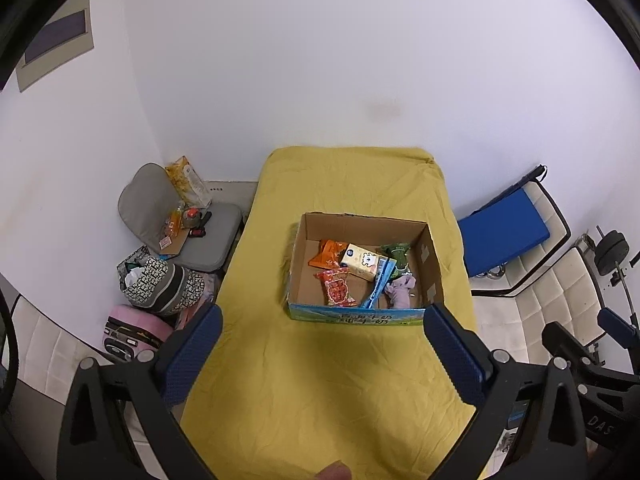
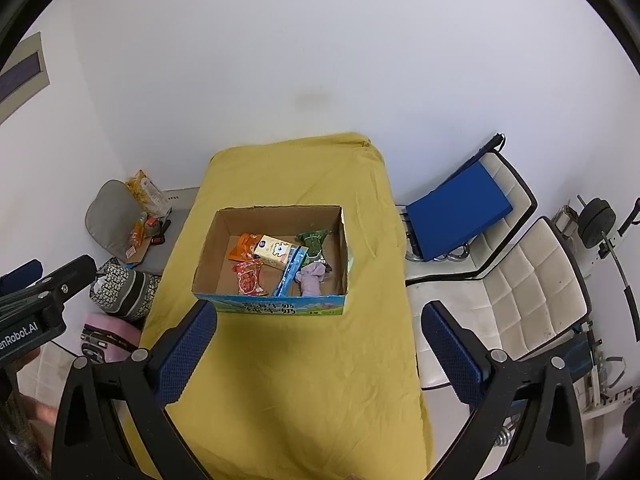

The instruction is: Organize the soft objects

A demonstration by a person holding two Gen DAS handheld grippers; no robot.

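Both my left gripper [image 1: 322,334] and right gripper [image 2: 318,328] hang released and empty above the yellow cloth [image 1: 332,380], since the soft objects (purple plush [image 1: 401,289], snack packets [image 1: 337,288]) lie gathered inside the cardboard box [image 1: 433,270].

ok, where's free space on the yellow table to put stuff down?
The yellow cloth is bare between the cardboard box and both open tongs, left and right. A bare strip also lies behind the box toward the wall. Inside the box, the left floor is free; snack packets, the carton and the purple cloth crowd centre and right.
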